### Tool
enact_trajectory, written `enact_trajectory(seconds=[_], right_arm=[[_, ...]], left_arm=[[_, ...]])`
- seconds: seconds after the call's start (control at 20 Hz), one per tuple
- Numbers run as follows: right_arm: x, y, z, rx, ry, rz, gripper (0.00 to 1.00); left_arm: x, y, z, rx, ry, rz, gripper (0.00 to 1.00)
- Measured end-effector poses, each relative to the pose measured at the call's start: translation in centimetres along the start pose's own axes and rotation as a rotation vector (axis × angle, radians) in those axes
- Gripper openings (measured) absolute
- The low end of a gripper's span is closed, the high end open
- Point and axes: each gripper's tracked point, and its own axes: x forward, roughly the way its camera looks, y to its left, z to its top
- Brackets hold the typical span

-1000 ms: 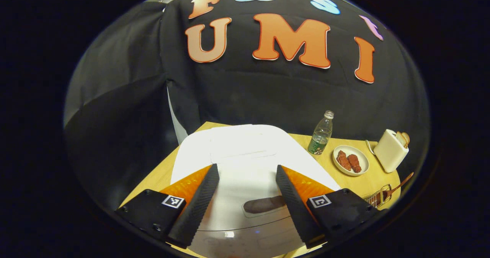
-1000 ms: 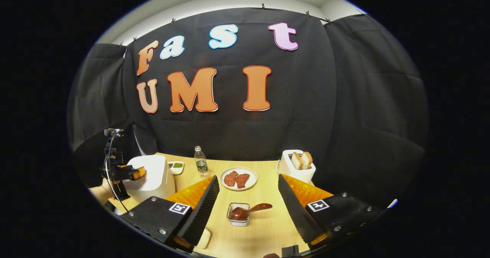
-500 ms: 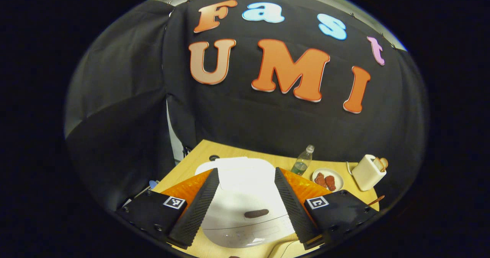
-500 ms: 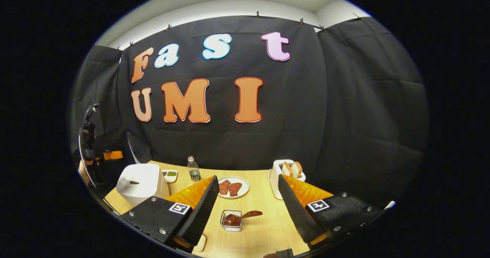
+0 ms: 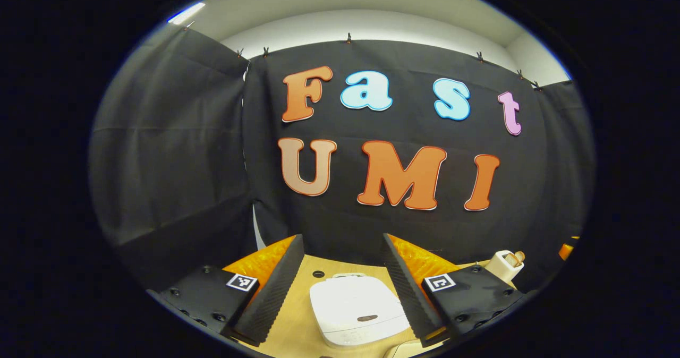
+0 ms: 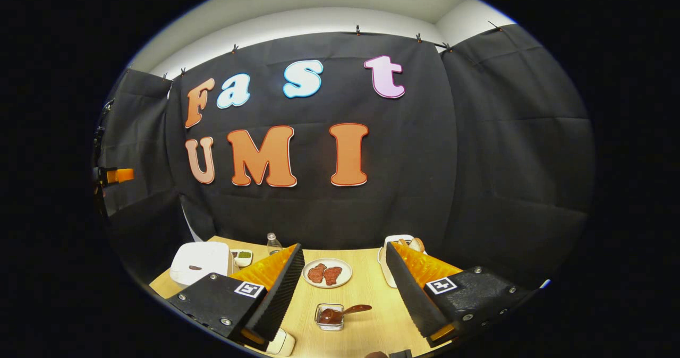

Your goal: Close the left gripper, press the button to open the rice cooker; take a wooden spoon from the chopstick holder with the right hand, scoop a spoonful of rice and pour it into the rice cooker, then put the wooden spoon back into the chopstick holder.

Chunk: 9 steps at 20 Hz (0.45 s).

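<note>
A light wooden table [image 6: 366, 273] stands in front of a black cloth wall. In the left gripper view, the left gripper [image 5: 342, 286] hangs above the table with its two fingers spread wide and nothing between them. Framed in the gap below sits a white, rounded rice cooker [image 5: 357, 309] with its lid down and a small dark oval button [image 5: 367, 318] near its front edge. A white toaster [image 5: 504, 265] stands well off to the right. In the right gripper view, the right gripper [image 6: 344, 294] is also held above the table, fingers wide apart and empty. Between them, on the table, sits a small clear square holder [image 6: 329, 316] with a brown wooden spoon [image 6: 345, 311] resting in it, its handle angled out to the right. Beyond it lies a round white plate with two reddish-brown pieces of meat [image 6: 326, 273]. The white rice cooker is at the far left of the table, with a small white dish of green food [image 6: 243, 256] and a clear plastic bottle [image 6: 273, 243] just beside it. The white toaster with bread slices stands at the back right, partly hidden by a finger.
</note>
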Motion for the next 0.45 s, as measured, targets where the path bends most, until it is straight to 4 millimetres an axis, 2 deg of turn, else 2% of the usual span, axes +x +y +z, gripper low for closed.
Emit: enact_trajectory(seconds=[0.05, 0.1, 0.15, 0.2, 0.25, 0.3, 0.45], right_arm=[[0.0, 0.0, 0.0, -0.002, 0.001, -0.001, 0.95], [0.0, 0.2, -0.1, -0.002, 0.004, 0.003, 1.00], [-0.1, 0.2, -0.2, -0.001, 0.007, 0.006, 1.00], [-0.2, 0.3, -0.3, -0.002, 0.010, 0.010, 0.95], [-0.3, 0.3, -0.3, -0.003, 0.013, 0.012, 0.95], [-0.3, 0.2, -0.3, -0.006, 0.014, 0.013, 1.00], [-0.6, 0.2, -0.1, -0.012, 0.007, 0.012, 0.95]], left_arm=[[-0.5, 0.5, 0.5, 0.006, -0.016, 0.020, 0.98], [-0.8, 0.8, 0.9, 0.004, -0.031, 0.034, 0.98], [-1.2, 0.6, 1.0, -0.001, -0.038, 0.033, 0.98], [-1.6, 0.3, 1.1, -0.004, -0.044, 0.022, 0.97], [-2.0, 0.2, 1.3, -0.010, -0.051, 0.019, 0.97], [-2.1, 0.1, 1.8, -0.015, -0.066, 0.004, 0.98], [-3.0, -0.5, 2.7, -0.031, -0.098, -0.023, 0.97]])
